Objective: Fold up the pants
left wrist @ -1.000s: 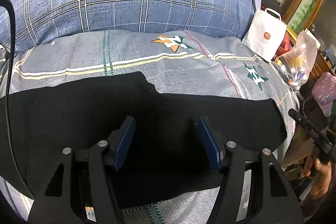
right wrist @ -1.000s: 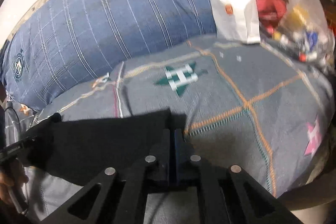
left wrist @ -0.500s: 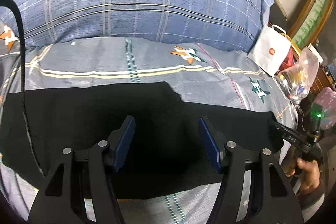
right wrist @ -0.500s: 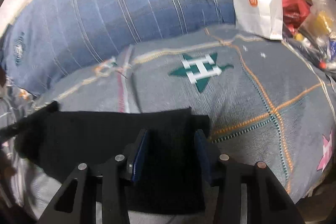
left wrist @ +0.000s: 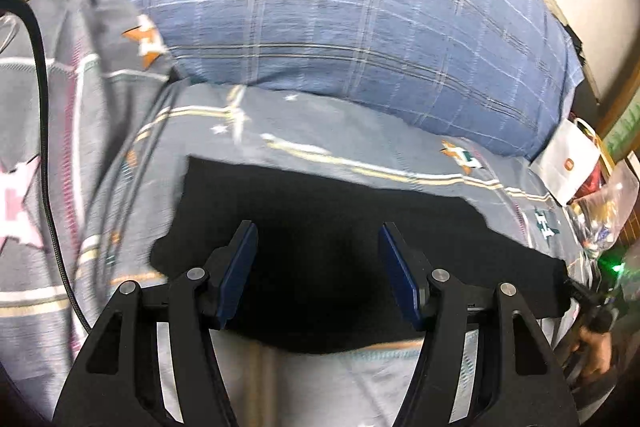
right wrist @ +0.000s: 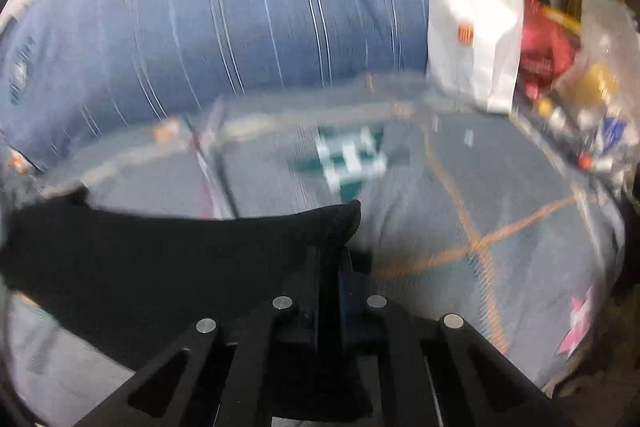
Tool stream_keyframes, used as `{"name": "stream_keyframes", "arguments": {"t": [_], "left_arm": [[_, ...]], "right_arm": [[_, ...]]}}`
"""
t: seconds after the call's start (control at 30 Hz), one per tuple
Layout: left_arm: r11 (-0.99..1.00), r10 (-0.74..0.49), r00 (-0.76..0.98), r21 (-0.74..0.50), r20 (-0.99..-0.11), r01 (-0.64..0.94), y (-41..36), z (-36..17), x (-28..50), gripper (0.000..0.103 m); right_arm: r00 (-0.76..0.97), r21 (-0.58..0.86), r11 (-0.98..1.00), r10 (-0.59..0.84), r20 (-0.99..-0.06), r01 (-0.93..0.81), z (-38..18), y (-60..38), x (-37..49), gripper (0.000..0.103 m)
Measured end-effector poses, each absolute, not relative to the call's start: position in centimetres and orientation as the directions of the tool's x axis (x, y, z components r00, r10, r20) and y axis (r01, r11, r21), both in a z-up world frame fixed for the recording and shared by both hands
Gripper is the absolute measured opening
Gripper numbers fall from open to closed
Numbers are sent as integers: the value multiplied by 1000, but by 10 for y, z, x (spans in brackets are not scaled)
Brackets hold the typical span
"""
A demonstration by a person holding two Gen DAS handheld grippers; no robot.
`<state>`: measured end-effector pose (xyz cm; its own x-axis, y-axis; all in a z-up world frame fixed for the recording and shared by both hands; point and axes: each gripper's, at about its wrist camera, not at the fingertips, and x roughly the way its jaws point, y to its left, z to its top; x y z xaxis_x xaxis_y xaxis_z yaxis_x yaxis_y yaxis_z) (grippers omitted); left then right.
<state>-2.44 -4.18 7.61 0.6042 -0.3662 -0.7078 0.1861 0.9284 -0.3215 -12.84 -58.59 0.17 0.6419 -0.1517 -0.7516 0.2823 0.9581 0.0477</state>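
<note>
The right tongs (right wrist: 332, 267) pinch the end corner of the black pants (left wrist: 340, 227), lifting a soft peak. The left tongs (left wrist: 316, 267) hang spread and empty above the limp, matte cloth. It lies as a long band across the bed (left wrist: 360, 155); crosswise folding remains.

The left gripper (left wrist: 318, 267) is a black plastic frame with triangular cut-outs, round silver screws at its pivots and flat dark blue pads on its jaws. A black braided cable (left wrist: 44, 163) runs down the left of the frame. The right gripper (right wrist: 334, 267) has the same black frame, silver screws and blue pads.
</note>
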Motion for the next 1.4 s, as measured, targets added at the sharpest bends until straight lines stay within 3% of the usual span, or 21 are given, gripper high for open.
{"name": "stream_keyframes", "arguments": {"t": [0.1, 0.17, 0.27, 0.33, 0.53, 0.63, 0.83, 1.0, 1.03, 1.1, 1.17, 1.27, 1.4], "left_arm": [[936, -344, 613, -308, -711, 168, -26, 76, -29, 63], [939, -336, 620, -308, -709, 157, -17, 76, -33, 63], [939, -327, 624, -321, -709, 127, -1, 73, -36, 63], [933, -334, 618, -343, -712, 109, 8, 70, -36, 63], [916, -343, 606, -398, -718, 47, 29, 63, -41, 63], [916, -334, 602, -401, -726, 25, 37, 60, -40, 63], [922, -325, 589, -385, -740, 26, 38, 53, -28, 63], [926, -319, 591, -375, -741, 29, 34, 49, -22, 63], [926, -320, 590, -376, -742, 30, 34, 48, -21, 63], [926, -324, 584, -376, -744, 35, 32, 47, -19, 63], [926, -325, 582, -375, -746, 38, 32, 47, -19, 63], [923, -329, 584, -382, -742, 35, 36, 49, -19, 63], [925, -319, 602, -379, -732, 28, 40, 53, -21, 63]], "right_arm": [[659, 73, 944, -169, -733, 323, 10, -586, -138, 11], [669, 100, 930, -177, -722, 354, 24, -584, -145, 24], [736, 136, 947, -130, -664, 290, 49, -564, -157, 33], [773, 174, 969, -28, -634, 178, 63, -536, -158, 42], [726, 268, 923, 383, -571, -276, 70, -419, -140, 44], [642, 232, 864, 491, -588, -447, 64, -354, -129, 44], [508, 164, 733, 597, -621, -660, 49, -251, -115, 44], [530, 28, 724, 531, -661, -689, 29, -200, -94, 44], [538, 17, 725, 526, -658, -689, 26, -196, -90, 44], [554, -8, 741, 495, -670, -672, 22, -189, -79, 32], [544, 23, 750, 500, -674, -661, 23, -190, -69, 13], [533, 46, 746, 517, -670, -665, 32, -192, -69, 6], [497, 110, 729, 561, -662, -675, 43, -196, -77, 5]]}}
